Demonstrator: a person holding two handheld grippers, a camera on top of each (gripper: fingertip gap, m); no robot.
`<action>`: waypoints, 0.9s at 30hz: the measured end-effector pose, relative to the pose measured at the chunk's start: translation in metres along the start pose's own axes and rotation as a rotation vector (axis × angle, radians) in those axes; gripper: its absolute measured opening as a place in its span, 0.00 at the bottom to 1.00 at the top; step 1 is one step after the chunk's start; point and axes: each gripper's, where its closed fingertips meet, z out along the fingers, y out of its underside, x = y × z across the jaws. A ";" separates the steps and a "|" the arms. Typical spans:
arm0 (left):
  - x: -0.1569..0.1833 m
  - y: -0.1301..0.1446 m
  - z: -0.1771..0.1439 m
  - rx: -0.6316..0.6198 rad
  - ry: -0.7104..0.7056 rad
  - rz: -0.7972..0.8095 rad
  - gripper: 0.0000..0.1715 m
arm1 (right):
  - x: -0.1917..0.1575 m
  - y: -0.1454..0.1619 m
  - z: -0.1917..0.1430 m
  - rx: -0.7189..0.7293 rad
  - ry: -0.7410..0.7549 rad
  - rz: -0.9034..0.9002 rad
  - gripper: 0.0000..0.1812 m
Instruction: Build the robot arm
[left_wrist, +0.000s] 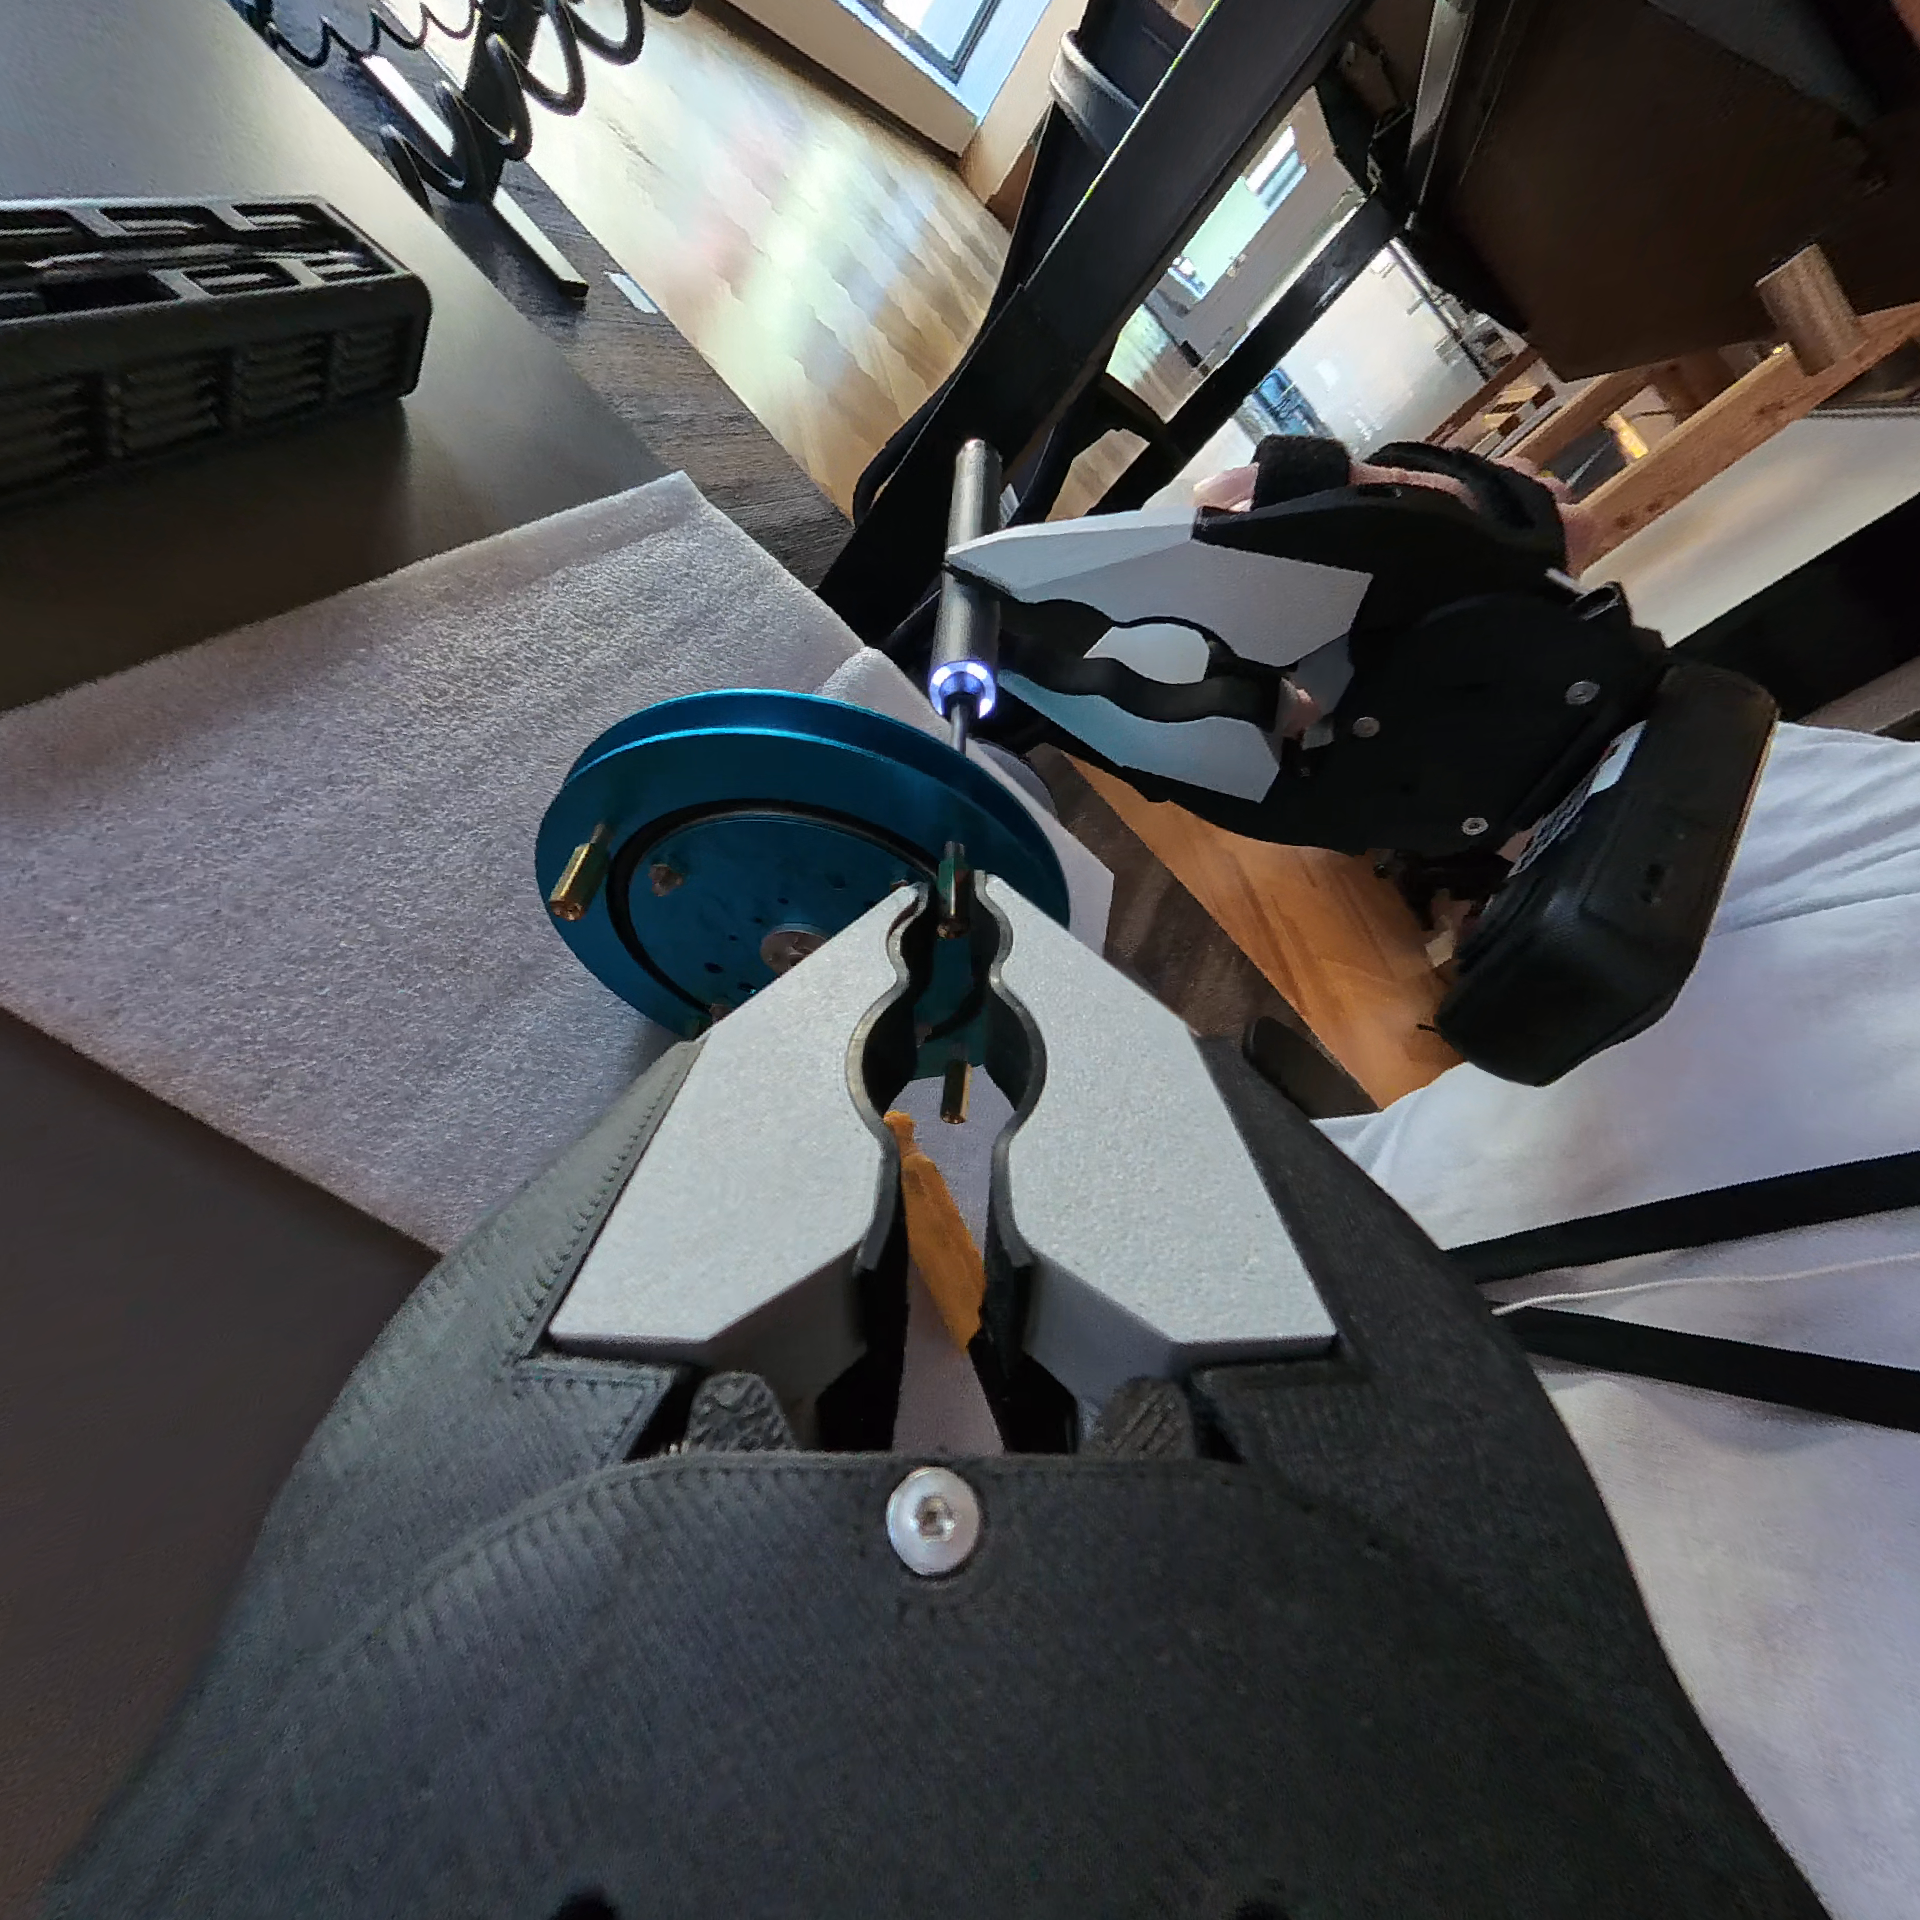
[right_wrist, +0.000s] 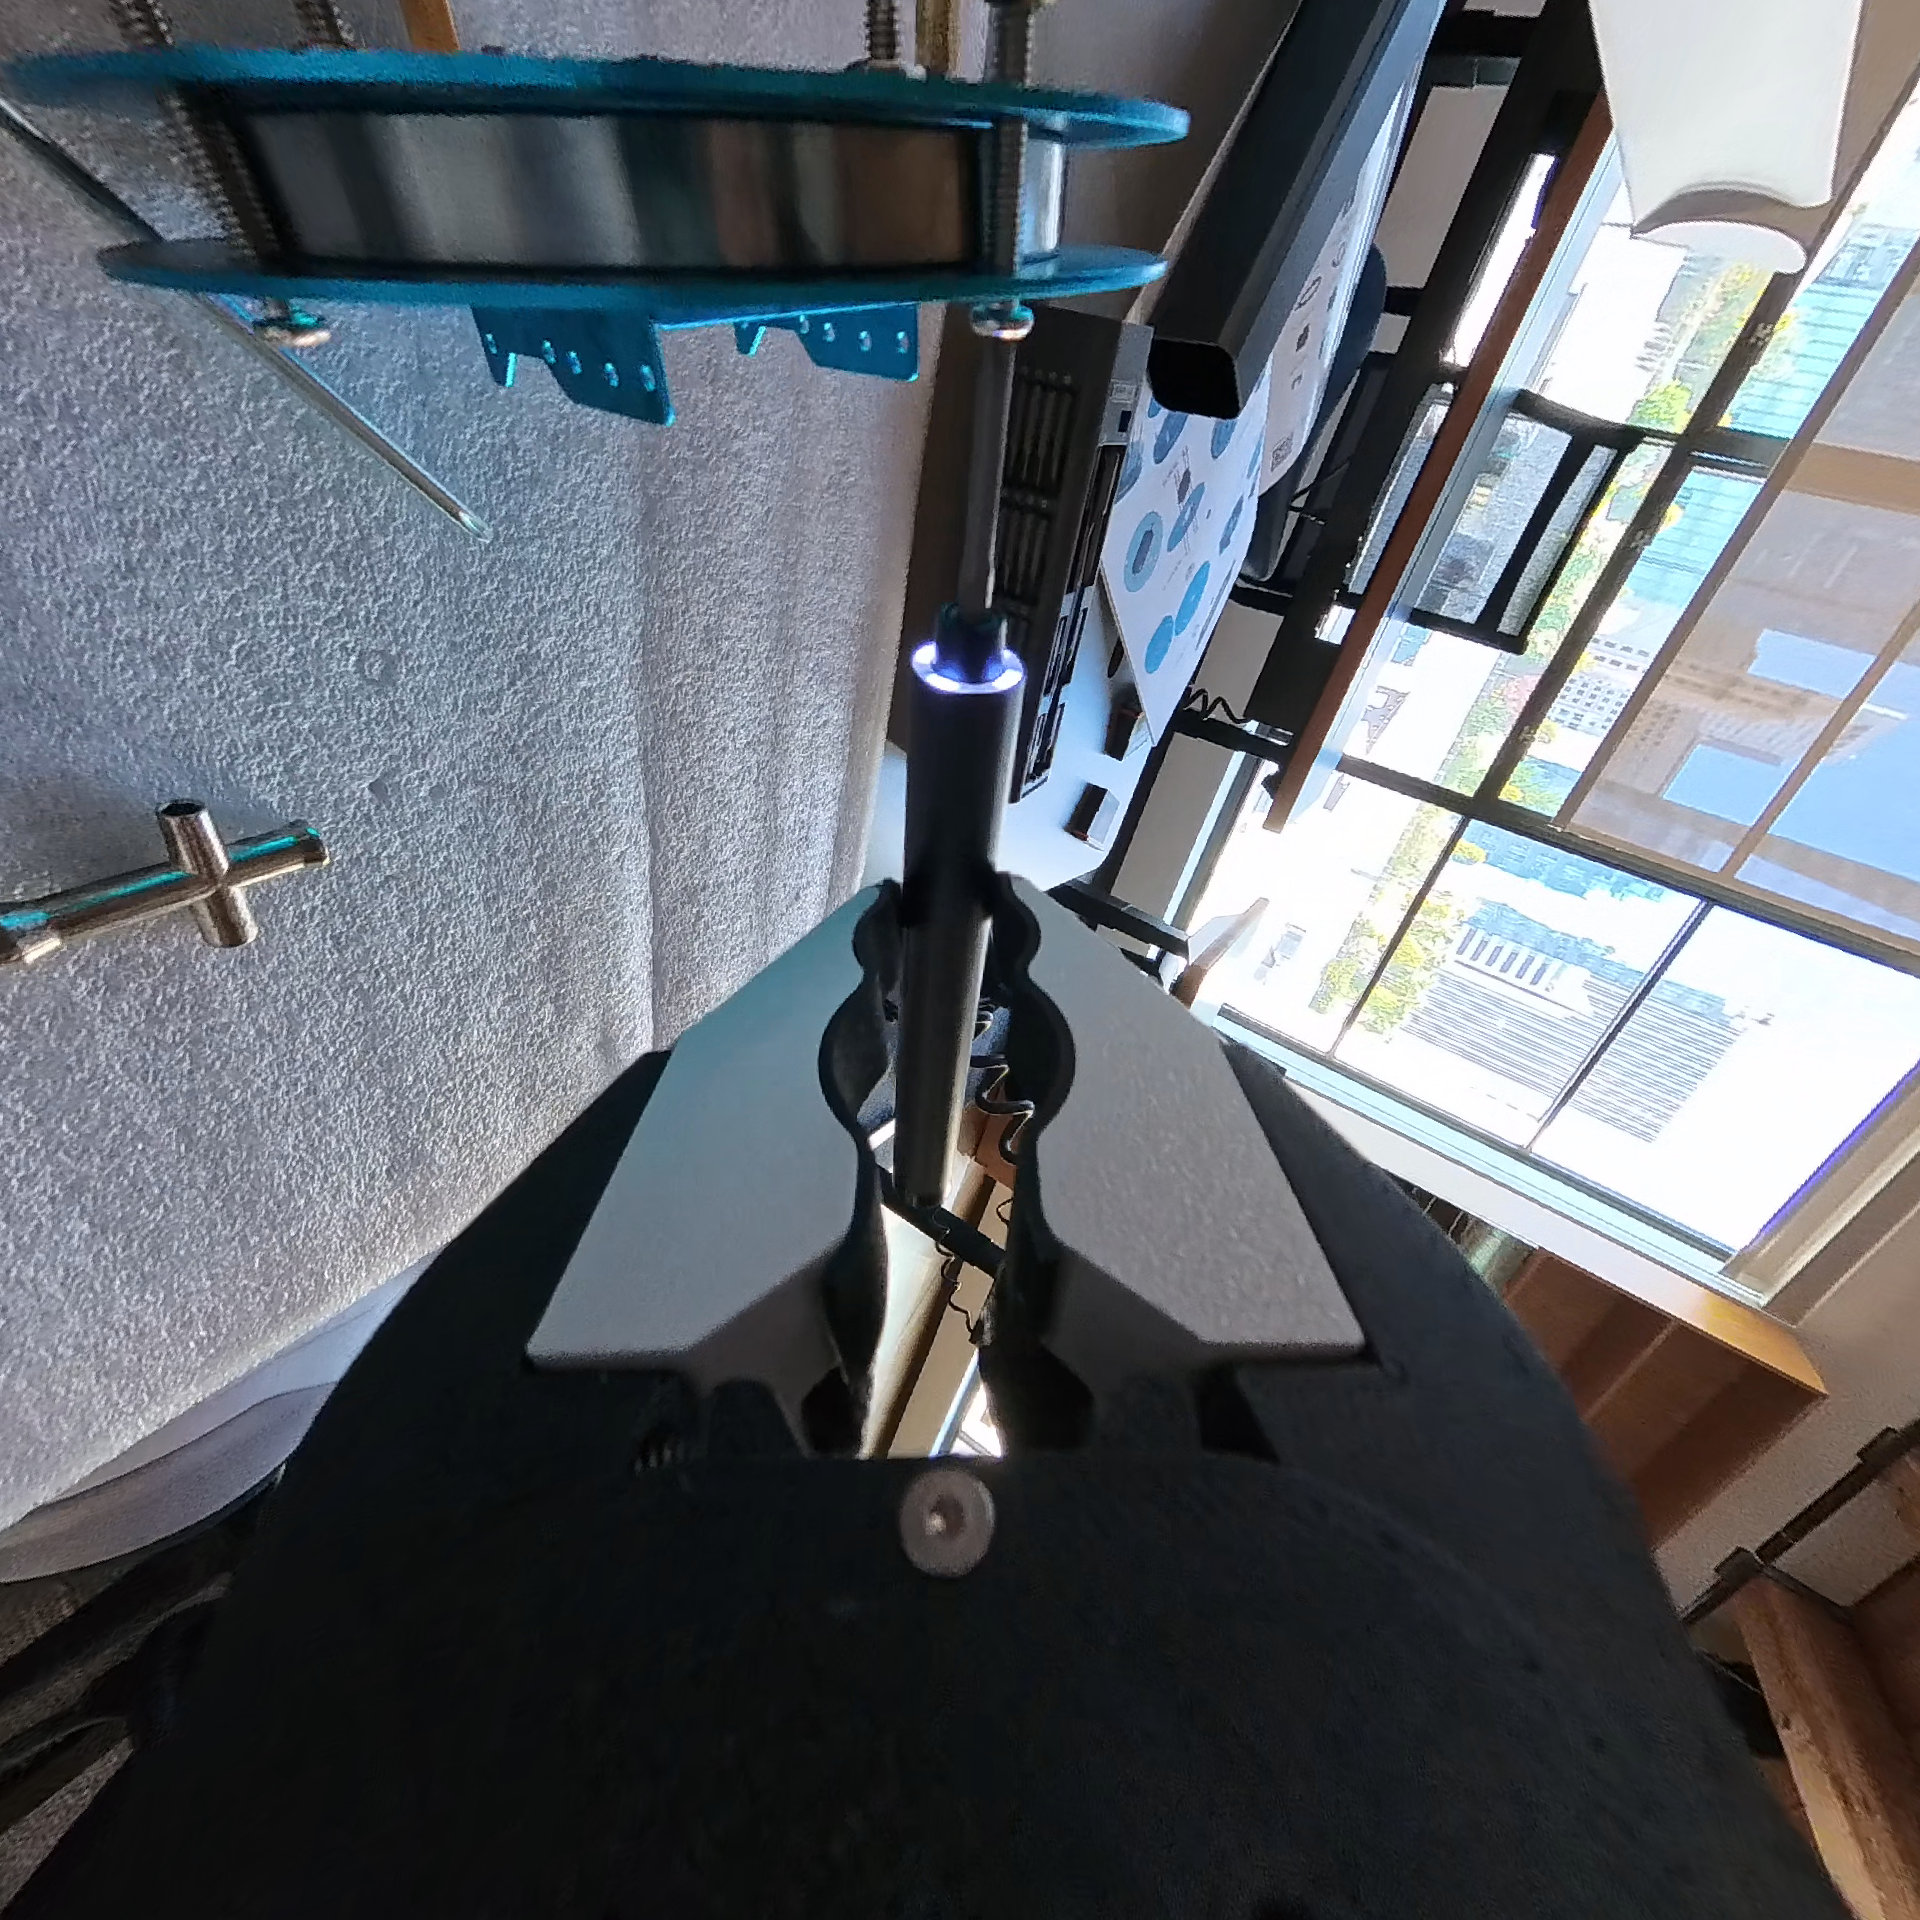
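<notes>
A blue two-disc assembly (left_wrist: 769, 831) with brass standoffs (left_wrist: 578, 871) stands on edge on the grey foam mat (left_wrist: 312, 810). My left gripper (left_wrist: 951, 904) is shut on its near rim by a standoff. An orange piece (left_wrist: 940, 1236) sits between the fingers. My right gripper (left_wrist: 982, 644) is shut on a slim dark electric screwdriver (left_wrist: 966, 561) with a lit ring. In the right wrist view the gripper (right_wrist: 948, 899) holds the screwdriver (right_wrist: 951, 810), whose bit meets a screw head (right_wrist: 997, 320) on the blue assembly (right_wrist: 623, 270), which has a silver ring between its discs.
A black bit case (left_wrist: 187, 332) lies on the dark table beyond the mat. A cross-shaped metal wrench (right_wrist: 177, 883) and a thin metal pin (right_wrist: 343, 416) lie on the foam (right_wrist: 468, 831). A printed sheet (right_wrist: 1184, 540) stands farther off. A white garment with black straps (left_wrist: 1662, 1247) is at the right. The tips of one gripper are about 11 cm away from the tips of the other. Between my right fingertips and the foam (right_wrist: 468, 831) there is roughly 10 cm.
</notes>
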 end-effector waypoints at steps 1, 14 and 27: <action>0.000 0.000 0.000 -0.004 -0.011 0.004 0.02 | 0.000 0.000 0.000 -0.003 -0.001 -0.001 0.09; -0.001 0.001 -0.001 -0.036 -0.054 0.035 0.02 | 0.005 0.000 -0.003 -0.002 0.007 -0.023 0.08; -0.001 0.001 0.001 -0.054 -0.014 0.071 0.02 | 0.007 0.000 0.000 0.006 0.023 -0.033 0.09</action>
